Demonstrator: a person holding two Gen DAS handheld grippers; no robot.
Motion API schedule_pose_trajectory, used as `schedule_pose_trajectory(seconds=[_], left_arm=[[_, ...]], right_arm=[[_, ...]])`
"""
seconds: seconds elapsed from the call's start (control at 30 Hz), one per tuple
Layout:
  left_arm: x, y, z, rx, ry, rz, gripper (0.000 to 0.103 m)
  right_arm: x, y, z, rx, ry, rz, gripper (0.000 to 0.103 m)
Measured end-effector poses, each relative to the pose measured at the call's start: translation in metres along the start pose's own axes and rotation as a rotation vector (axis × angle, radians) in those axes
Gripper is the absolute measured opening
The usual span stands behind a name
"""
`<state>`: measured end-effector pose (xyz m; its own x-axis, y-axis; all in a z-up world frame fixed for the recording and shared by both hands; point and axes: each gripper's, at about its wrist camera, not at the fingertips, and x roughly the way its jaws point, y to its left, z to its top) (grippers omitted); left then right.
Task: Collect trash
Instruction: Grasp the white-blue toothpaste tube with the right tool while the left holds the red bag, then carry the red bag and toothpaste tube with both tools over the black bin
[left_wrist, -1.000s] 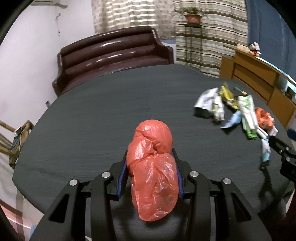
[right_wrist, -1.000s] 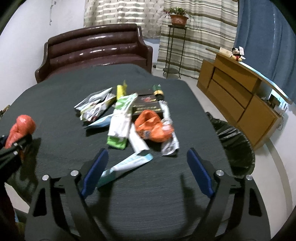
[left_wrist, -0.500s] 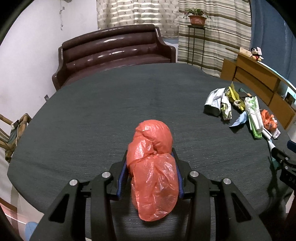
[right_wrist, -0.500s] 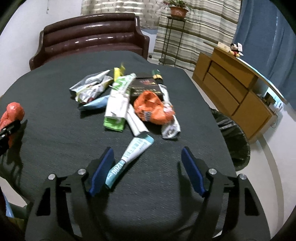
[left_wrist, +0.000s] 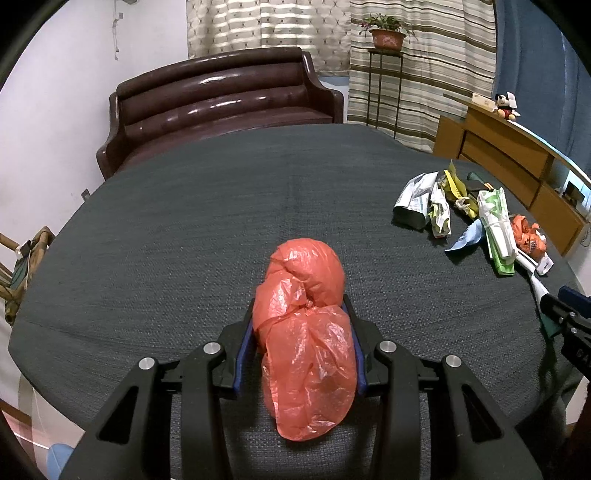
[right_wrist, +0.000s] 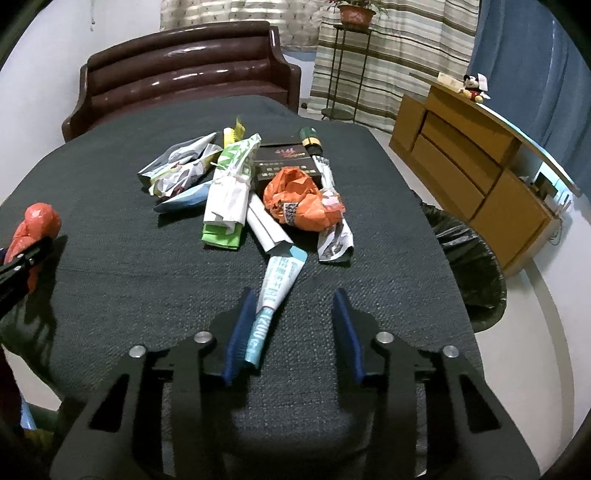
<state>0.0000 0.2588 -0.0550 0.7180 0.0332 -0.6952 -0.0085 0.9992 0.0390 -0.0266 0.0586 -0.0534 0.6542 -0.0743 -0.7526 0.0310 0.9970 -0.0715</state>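
A crumpled red plastic bag (left_wrist: 306, 332) sits between the blue pads of my left gripper (left_wrist: 301, 306), which is shut on it above the dark table (left_wrist: 184, 240); the bag (right_wrist: 37, 221) also shows at the left edge of the right wrist view. My right gripper (right_wrist: 293, 299) is low over the table with its jaws closing around a white-and-teal tube (right_wrist: 275, 288). The tube's end lies against the left pad (right_wrist: 240, 325); the right pad stands clear of it. Beyond the tube lies a trash pile (right_wrist: 229, 184) with an orange bag (right_wrist: 299, 199) and a black box (right_wrist: 280, 158).
A bin lined with a black bag (right_wrist: 465, 258) stands on the floor off the table's right edge. A wooden cabinet (right_wrist: 480, 166) is farther right. A brown leather sofa (left_wrist: 221, 92) is behind the table, and a plant stand (left_wrist: 384, 74) by the curtains.
My right gripper has moved in over the tube and its jaws have narrowed around it. The left gripper keeps its hold on the red bag, barely shifting.
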Motion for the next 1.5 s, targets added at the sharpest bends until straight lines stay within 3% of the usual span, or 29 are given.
schedule_pose_trajectory(seconds=[0.23, 0.67, 1.03, 1.27, 1.5], left_arm=[[-0.001, -0.004, -0.002, 0.006, 0.001, -0.006, 0.042], [-0.004, -0.012, -0.003, 0.006, -0.006, -0.004, 0.042], [-0.015, -0.032, 0.000, 0.012, -0.026, -0.050, 0.042], [-0.022, -0.057, 0.014, 0.023, -0.056, -0.104, 0.042], [-0.031, -0.105, 0.040, 0.053, -0.113, -0.181, 0.042]], right_arm=[[-0.001, -0.002, -0.001, 0.001, 0.005, 0.027, 0.011], [-0.008, -0.009, -0.008, -0.020, -0.024, 0.028, 0.009], [-0.035, -0.023, -0.005, -0.029, -0.092, 0.005, 0.008], [-0.045, -0.055, 0.014, 0.001, -0.164, -0.062, 0.008], [-0.049, -0.103, 0.037, 0.045, -0.232, -0.137, 0.008]])
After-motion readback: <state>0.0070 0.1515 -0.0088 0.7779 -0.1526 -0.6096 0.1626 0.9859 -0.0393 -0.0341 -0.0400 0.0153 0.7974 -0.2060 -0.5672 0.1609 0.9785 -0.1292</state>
